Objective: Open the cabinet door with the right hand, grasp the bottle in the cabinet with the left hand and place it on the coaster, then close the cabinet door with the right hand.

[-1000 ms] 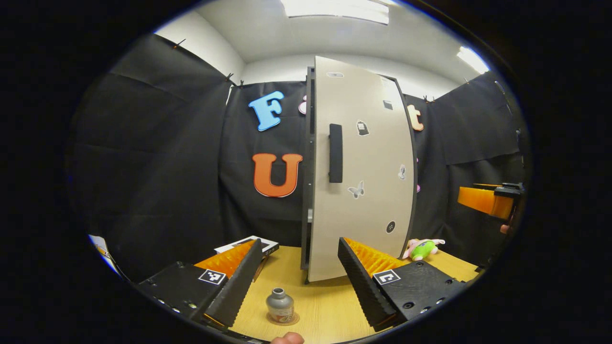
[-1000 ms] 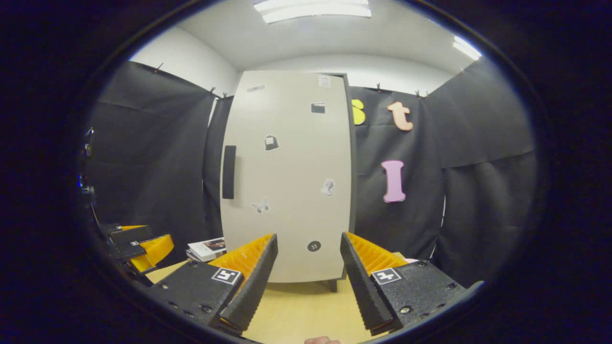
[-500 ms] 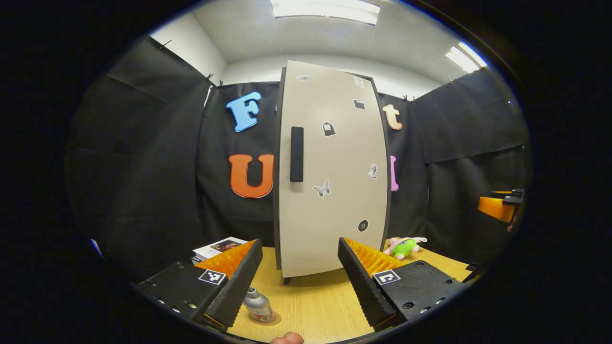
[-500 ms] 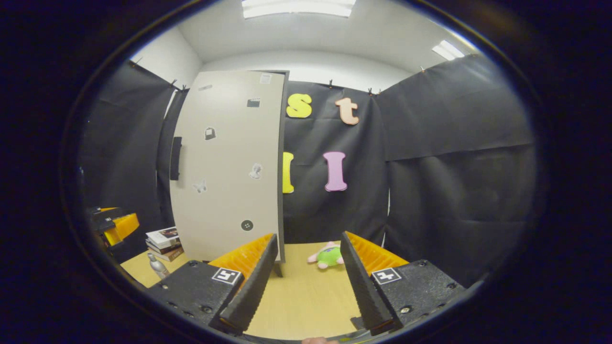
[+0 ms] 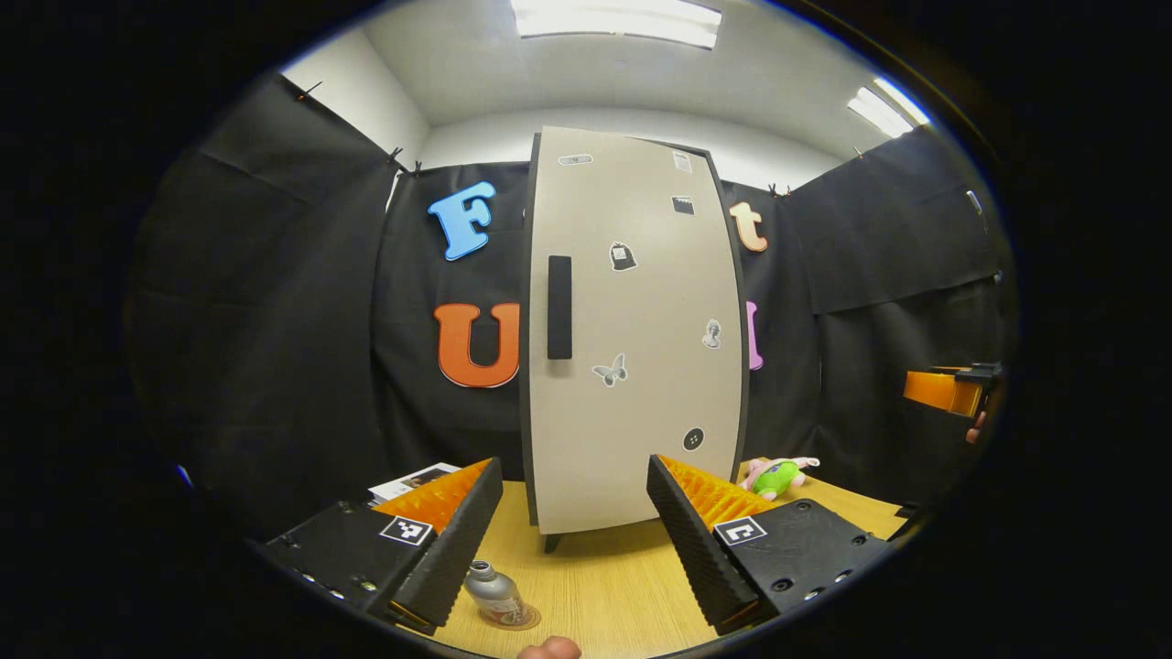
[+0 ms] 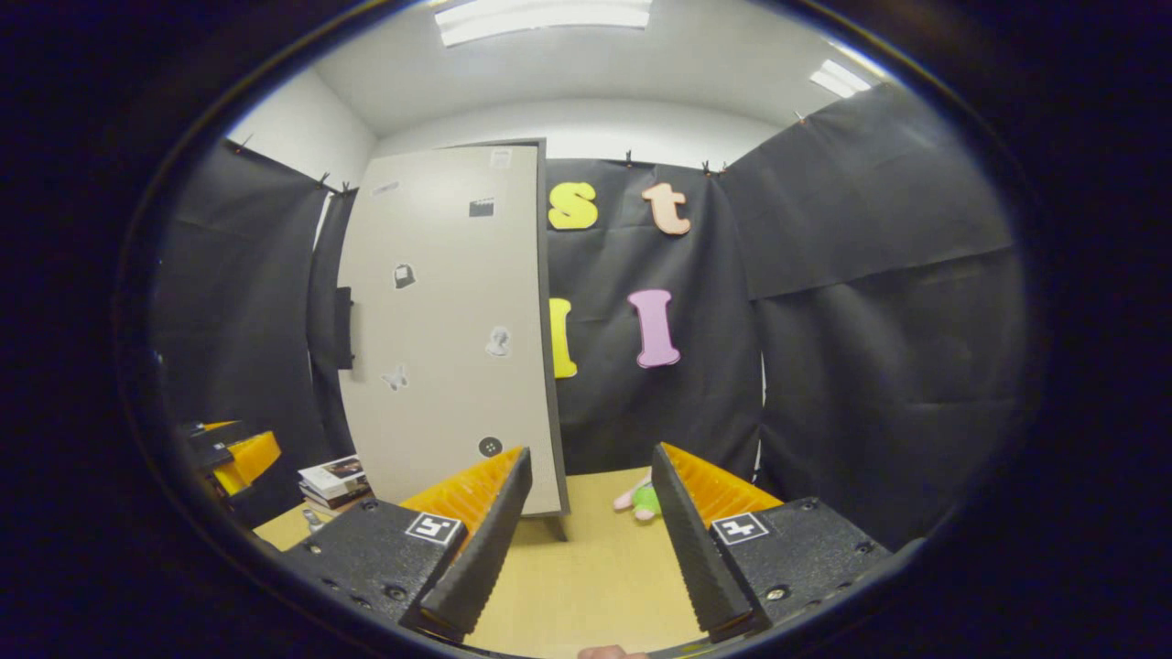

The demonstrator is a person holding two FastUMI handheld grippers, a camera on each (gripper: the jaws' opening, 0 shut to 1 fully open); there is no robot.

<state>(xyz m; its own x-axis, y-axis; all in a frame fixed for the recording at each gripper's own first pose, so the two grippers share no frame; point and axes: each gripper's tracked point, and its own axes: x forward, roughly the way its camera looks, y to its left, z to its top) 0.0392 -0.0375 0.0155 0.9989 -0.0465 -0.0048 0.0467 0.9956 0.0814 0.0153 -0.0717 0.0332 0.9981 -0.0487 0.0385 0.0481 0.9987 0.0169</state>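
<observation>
The tall cabinet [image 5: 632,329] stands on the wooden table [image 5: 595,586] with its beige door flat against the body and a dark handle [image 5: 559,307] on the door's left side. A small grey bottle [image 5: 490,590] stands upright on a round coaster [image 5: 513,620], just beside my left gripper's left finger. My left gripper [image 5: 577,540] is open and holds nothing. In the right gripper view the cabinet [image 6: 449,320] sits to the left, and my right gripper [image 6: 591,540] is open and empty, well back from the door. The right gripper [image 5: 952,392] also appears at the far right of the left gripper view.
A green and pink plush toy [image 5: 778,474] lies on the table to the right of the cabinet. A stack of books [image 6: 334,478] sits to its left. Black cloth walls close in the table on three sides.
The right gripper has swung right, so the cabinet slid left in its view. The left gripper shifted, and the bottle on the coaster now sits by its left finger. Both stayed open.
</observation>
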